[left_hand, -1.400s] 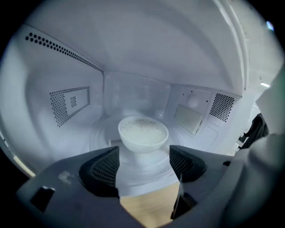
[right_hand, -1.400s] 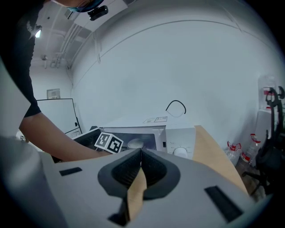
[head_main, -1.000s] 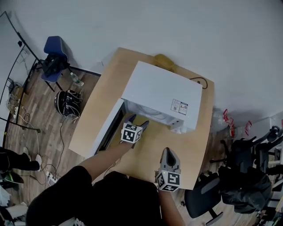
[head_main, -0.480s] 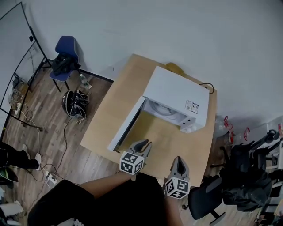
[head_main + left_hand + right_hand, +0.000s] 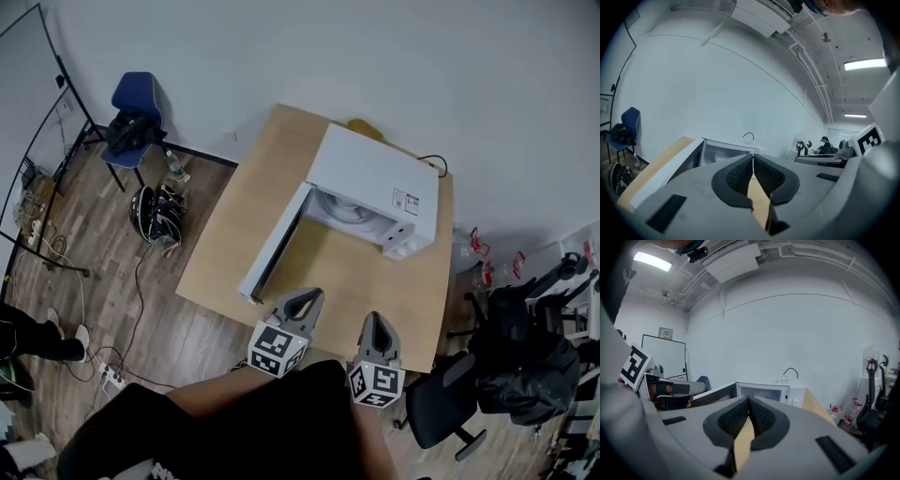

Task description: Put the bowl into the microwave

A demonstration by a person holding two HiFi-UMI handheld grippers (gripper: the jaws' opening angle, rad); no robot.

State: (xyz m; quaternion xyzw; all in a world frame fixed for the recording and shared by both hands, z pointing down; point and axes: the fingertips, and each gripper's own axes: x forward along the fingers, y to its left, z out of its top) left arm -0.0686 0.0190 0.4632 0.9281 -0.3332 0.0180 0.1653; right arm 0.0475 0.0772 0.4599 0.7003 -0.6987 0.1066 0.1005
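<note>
Since a sec ago the left gripper (image 5: 307, 300) has backed off from the microwave (image 5: 373, 178) mouth to the near counter (image 5: 230, 246) edge, and its fingers (image 5: 738, 176) have gone from wide to closing right up: pads meet, nothing between them. The right gripper (image 5: 373, 322) is likewise drawn back, its fingers (image 5: 761, 417) pressed together and empty. Both hang just off the counter edge on the person's side of the microwave, left beside right, tips aimed at it. The bowl isn't in either grip. A pale round shape (image 5: 344, 210) sits inside the microwave cavity and is prob. the bowl, though from here I can't tell it firmly from the turntable. The door (image 5: 274, 246) stands wide open, hinged on the microwave's left, its long axis running out from the microwave toward the person, with its free end just in front of the left fingers. So the cavity lies ahead and a bit right of the left fingers, ahead-left of the right ones. If the bowl is indeed in, the task looks near done. What's left is prob. shutting the door, and the left gripper is the nearer one, pushing the free end across to the right, toward the microwave front.
</note>
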